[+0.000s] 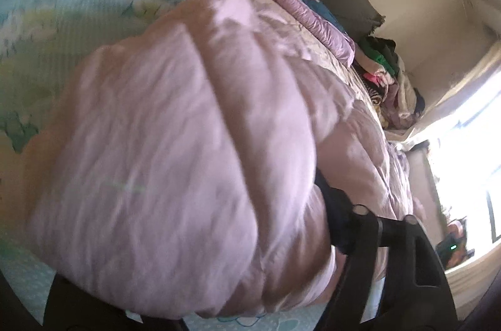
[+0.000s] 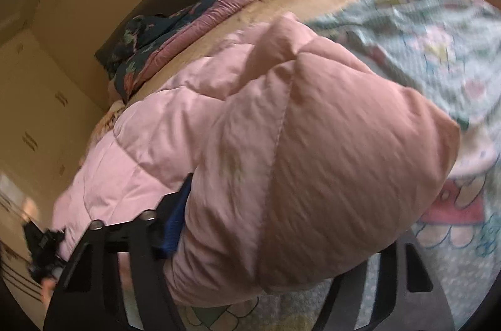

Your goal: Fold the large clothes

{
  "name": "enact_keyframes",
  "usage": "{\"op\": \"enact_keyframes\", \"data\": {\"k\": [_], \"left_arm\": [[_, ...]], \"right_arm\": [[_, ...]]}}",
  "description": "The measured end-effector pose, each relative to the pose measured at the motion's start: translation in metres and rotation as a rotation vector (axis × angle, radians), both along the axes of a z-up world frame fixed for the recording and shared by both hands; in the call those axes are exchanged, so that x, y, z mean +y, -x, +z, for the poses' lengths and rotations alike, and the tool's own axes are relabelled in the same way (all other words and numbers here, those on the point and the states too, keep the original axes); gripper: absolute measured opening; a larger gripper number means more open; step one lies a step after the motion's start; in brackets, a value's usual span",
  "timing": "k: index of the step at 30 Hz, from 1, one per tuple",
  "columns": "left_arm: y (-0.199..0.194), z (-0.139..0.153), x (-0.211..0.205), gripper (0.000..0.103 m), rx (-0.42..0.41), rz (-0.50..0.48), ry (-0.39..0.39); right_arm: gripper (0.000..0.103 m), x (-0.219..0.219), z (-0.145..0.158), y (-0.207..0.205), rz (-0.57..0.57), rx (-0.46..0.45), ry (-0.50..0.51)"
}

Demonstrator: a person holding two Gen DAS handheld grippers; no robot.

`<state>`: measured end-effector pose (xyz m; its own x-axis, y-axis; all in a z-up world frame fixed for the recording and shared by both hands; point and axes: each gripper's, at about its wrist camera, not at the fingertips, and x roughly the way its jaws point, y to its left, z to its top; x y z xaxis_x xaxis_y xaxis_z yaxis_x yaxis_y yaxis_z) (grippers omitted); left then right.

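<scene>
A large pink quilted puffer jacket [image 1: 175, 149] fills the left wrist view and lies over a bed. It also fills the right wrist view [image 2: 281, 162]. My left gripper [image 1: 219, 262] is shut on a thick fold of the jacket; only its right black finger [image 1: 341, 224] shows, the other is hidden under the cloth. My right gripper [image 2: 275, 243] is shut on another bunched part of the jacket; its left finger with a blue pad [image 2: 175, 221] presses into the cloth, the right finger is mostly hidden.
A cartoon-print bedsheet [image 2: 438, 49] covers the bed [image 1: 62, 27]. A purple and dark floral quilt [image 2: 175, 37] lies along the dark headboard. A pile of mixed clothes [image 1: 388, 74] sits at the bed's far end. A bright window [image 1: 463, 149] is at right.
</scene>
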<state>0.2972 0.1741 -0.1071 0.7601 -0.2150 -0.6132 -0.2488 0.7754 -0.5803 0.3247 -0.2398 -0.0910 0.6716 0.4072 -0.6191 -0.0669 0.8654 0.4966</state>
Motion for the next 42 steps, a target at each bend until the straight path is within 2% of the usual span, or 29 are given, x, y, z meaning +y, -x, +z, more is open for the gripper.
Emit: {"op": "enact_keyframes", "data": {"k": [2,7,13,20,30,42], "left_arm": [[0.000,0.006,-0.006,0.054,-0.010,0.000,-0.042],[0.002,0.016,-0.009,0.048,-0.025,0.005,-0.123],[0.003,0.026,-0.007,0.042,-0.041,-0.001,-0.194],[0.006,0.041,-0.015,0.037,-0.065,-0.005,-0.227],[0.034,0.067,-0.021,0.037,-0.098,-0.024,-0.240],[0.082,0.069,-0.024,0.037,-0.078,-0.040,-0.244]], "right_arm": [[0.049,0.009,0.008,0.003,0.015,-0.036,0.065],[0.042,0.027,0.023,0.011,0.033,-0.099,0.199],[0.036,0.038,0.034,0.016,0.047,-0.151,0.273],[0.033,0.052,0.061,0.028,0.088,-0.238,0.359],[0.032,0.055,0.096,0.070,0.146,-0.327,0.368],[0.032,0.044,0.099,0.121,0.162,-0.313,0.366]]}}
